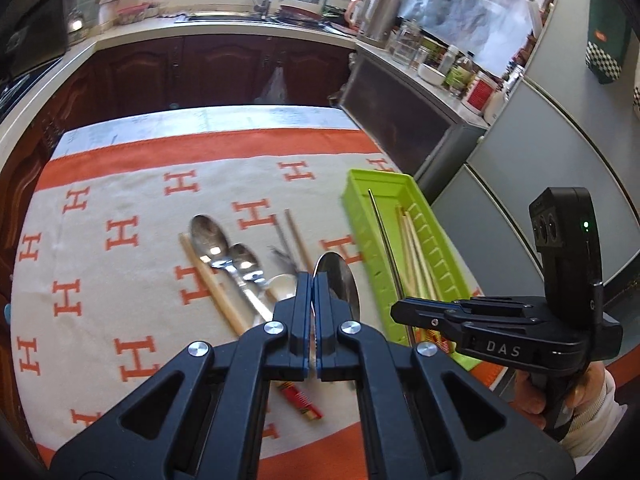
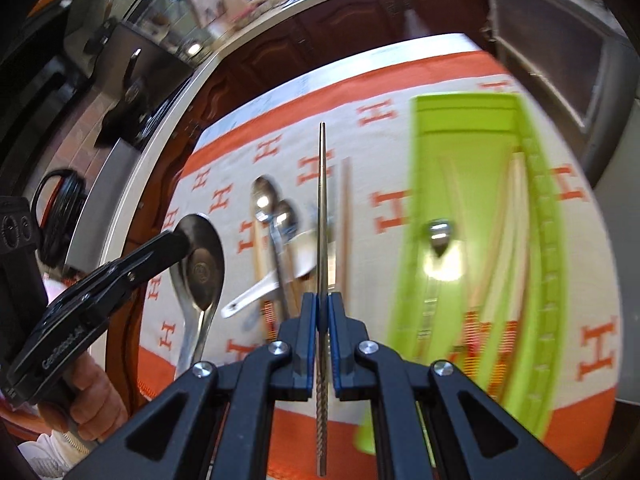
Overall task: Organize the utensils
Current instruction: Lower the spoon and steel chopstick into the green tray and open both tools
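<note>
Both grippers hold cutlery above the cloth-covered bench.

The left gripper [image 1: 311,280] has its jaws pinched on a large steel spoon [image 2: 198,258], held at the bowl's rim above the orange-and-white cloth [image 1: 120,200]. The right gripper [image 2: 323,300] has its jaws closed on a metal chopstick [image 2: 322,200], which points forward, lifted left of the green tray [image 2: 460,140]. Wooden chopsticks [image 1: 416,252] lie in the tray, along with what looks like a spoon, though blur hides detail. On the cloth between lie two smaller spoons [image 1: 224,248], a white ceramic spoon [image 2: 280,276] and loose wooden chopsticks [image 1: 210,280].
</note>
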`<action>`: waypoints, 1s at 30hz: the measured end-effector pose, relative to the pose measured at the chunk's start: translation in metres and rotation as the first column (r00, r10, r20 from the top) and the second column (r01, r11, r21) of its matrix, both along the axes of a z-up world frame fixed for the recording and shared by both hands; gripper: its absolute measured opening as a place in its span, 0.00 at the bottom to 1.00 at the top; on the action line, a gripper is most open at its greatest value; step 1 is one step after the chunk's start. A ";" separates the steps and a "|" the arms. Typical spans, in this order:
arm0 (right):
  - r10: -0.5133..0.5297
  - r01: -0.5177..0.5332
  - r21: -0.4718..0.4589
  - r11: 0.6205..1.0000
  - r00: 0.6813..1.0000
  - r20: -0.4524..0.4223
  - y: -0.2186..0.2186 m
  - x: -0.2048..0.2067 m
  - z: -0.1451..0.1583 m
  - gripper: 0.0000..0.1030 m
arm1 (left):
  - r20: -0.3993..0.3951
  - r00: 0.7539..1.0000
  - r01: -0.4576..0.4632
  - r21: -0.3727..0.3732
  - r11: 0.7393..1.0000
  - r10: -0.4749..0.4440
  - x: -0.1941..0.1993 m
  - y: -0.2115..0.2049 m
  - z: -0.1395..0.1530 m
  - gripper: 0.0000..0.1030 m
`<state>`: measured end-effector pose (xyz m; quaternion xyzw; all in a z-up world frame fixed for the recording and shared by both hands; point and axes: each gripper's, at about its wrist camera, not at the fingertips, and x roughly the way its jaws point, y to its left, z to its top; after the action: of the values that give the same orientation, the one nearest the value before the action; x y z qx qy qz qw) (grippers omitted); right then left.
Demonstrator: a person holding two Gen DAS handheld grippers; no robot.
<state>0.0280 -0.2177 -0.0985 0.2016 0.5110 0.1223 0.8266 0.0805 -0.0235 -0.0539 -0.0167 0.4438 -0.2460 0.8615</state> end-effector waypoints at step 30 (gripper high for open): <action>-0.145 0.139 -0.089 0.986 0.988 -0.061 -0.090 0.016 -0.021 0.07 | -0.102 0.992 0.087 0.156 0.984 -0.071 0.034 -0.135 -0.046 0.10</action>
<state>0.0442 -0.3078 -0.1197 0.2064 0.5278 0.0346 0.8232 0.1142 -0.1581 -0.0995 0.0586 0.5033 -0.2425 0.8273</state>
